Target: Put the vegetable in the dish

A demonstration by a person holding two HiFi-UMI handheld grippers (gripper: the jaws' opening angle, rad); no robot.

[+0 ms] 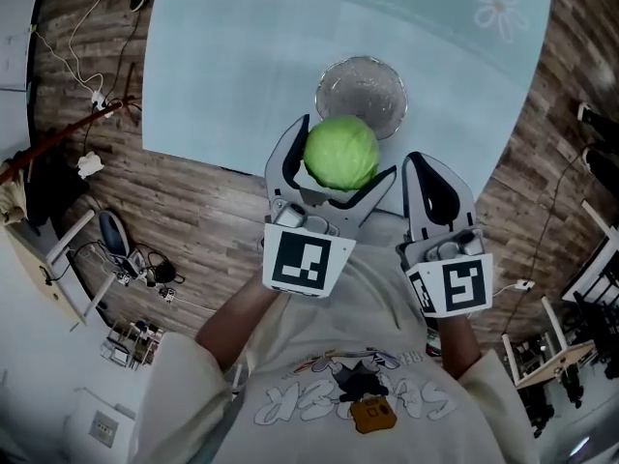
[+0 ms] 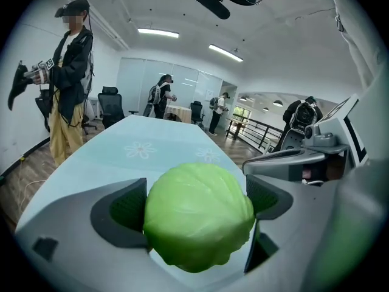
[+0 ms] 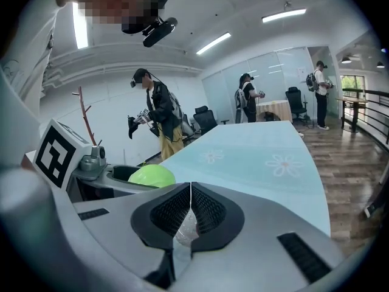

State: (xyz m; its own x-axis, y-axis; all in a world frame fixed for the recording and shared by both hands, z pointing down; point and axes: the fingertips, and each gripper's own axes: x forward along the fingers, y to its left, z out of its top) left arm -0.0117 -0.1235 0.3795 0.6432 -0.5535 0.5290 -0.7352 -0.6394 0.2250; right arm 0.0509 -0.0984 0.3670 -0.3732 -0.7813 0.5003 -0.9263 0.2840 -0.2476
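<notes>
Green cabbage (image 1: 340,149) sits clamped between the left gripper's (image 1: 338,157) jaws, held at the near edge of the glass dish (image 1: 361,87) on the table (image 1: 232,66). The right gripper (image 1: 424,167) is closed, empty.

— What's underfoot?
— Dark wood planks (image 1: 193,201).
— And the room around it?
— White walls (image 3: 109,96), strip lights (image 2: 158,33) on the ceiling and glass partitions (image 2: 137,78) at the far end. There's a black office chair (image 2: 109,105) near them. The long, pale blue counter (image 1: 242,66) is printed with flowers (image 1: 498,3).
</notes>
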